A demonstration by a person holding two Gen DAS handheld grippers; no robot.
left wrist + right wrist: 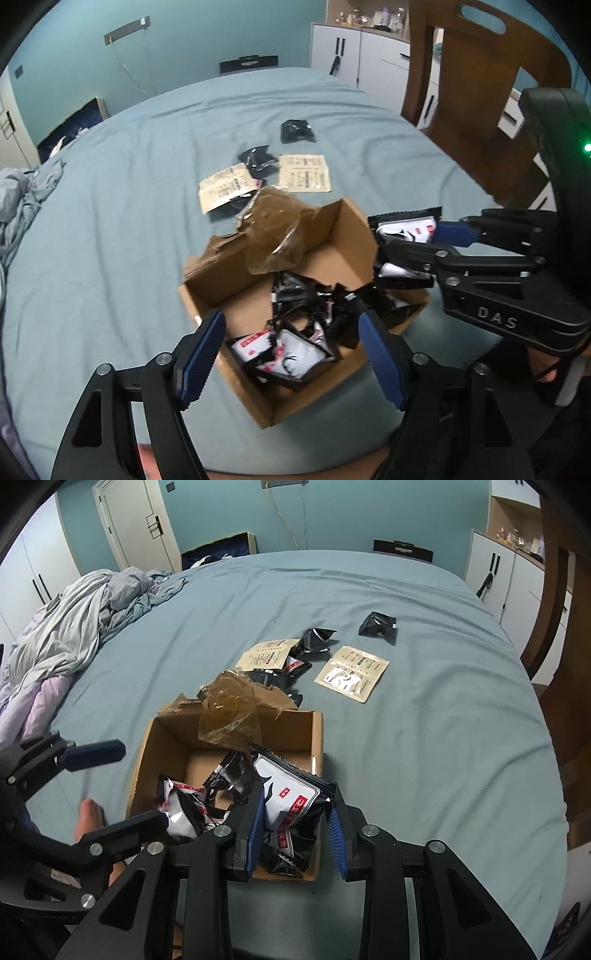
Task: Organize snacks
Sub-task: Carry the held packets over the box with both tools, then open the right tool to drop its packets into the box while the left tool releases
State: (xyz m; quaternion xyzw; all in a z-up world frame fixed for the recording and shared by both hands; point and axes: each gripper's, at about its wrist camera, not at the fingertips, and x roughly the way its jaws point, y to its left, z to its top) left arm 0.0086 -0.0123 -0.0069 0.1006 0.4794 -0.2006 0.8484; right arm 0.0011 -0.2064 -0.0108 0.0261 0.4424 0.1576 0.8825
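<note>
An open cardboard box (343, 225) (317, 734) sits on the bed with several black-and-white snack packets (291, 354) inside. My right gripper (295, 819) is shut on a black-and-white snack packet (291, 794) and holds it above the box's near right corner; it shows in the left wrist view (406, 236) too. My left gripper (291, 358) is open and empty over the box's near side, and shows at the left of the right wrist view (122, 786). Two beige packets (351, 672) and black packets (378, 626) lie loose beyond the box.
A torn flap with brown tape (229, 712) hangs over the box's far side. A crumpled duvet (74, 627) lies at the bed's left. A wooden chair (480, 110) stands at the right. A bare foot (88, 819) rests near the box.
</note>
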